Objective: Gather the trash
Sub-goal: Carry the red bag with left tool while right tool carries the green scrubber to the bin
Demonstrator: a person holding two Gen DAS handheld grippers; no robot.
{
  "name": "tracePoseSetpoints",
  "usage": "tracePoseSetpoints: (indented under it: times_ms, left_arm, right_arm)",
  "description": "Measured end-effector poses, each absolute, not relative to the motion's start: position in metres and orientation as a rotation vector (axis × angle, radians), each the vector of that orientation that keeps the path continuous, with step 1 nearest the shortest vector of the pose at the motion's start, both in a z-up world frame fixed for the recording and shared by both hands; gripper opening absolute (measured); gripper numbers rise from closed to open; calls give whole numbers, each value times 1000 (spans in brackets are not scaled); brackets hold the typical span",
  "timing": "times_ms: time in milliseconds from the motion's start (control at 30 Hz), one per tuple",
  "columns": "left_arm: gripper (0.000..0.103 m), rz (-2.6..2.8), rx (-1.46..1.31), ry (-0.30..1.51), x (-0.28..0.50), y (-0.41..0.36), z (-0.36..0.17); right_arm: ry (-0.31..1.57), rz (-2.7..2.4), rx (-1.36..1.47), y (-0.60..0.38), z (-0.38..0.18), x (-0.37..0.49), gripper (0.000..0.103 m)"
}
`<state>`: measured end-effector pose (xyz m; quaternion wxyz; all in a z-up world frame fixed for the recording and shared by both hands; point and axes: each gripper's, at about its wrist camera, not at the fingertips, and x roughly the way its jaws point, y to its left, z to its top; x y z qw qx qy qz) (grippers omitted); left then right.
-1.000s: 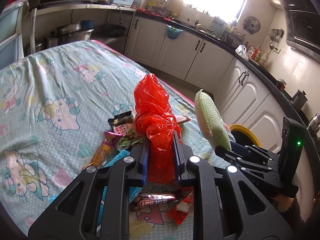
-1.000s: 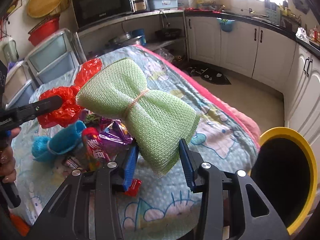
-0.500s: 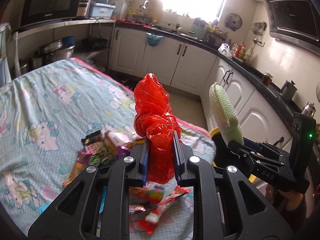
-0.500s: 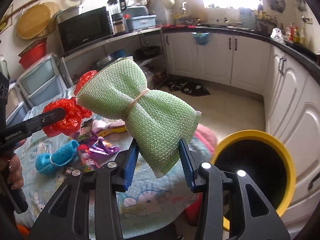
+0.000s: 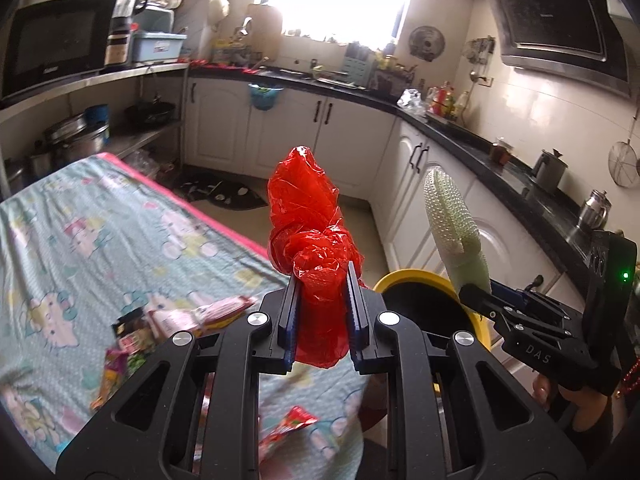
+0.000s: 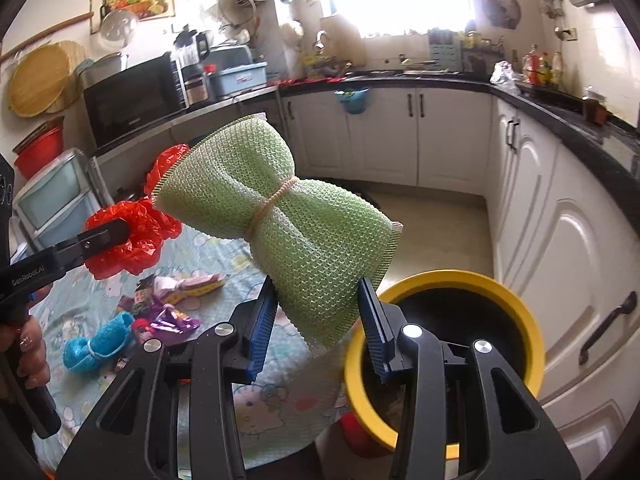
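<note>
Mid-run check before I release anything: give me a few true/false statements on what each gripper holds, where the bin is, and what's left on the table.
1. The left gripper is shut on the red plastic bag. True.
2. The right gripper is open, holding nothing. False: it grips the green mesh scrubber.
3. The yellow-rimmed bin stands beside the table's edge, below the right gripper. True.
4. The table holds no more trash. False: snack wrappers and a blue scrubber remain.
5. The red bag is already inside the bin. False: it is held above the table.
</note>
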<state>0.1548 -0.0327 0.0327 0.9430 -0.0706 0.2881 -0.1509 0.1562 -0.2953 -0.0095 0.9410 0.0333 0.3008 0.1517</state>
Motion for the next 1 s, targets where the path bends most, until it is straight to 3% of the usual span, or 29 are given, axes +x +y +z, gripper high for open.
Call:
tracePoseSetpoints:
  times_ms: [467, 1000]
  left_arm:
    - [14, -388, -85, 552, 169, -87, 41]
    - [14, -473, -27, 589, 191, -150, 17]
  right_arm:
    - [573, 152, 120, -351, -5, 148, 39]
    - [616, 6, 182, -393, -37, 157, 40]
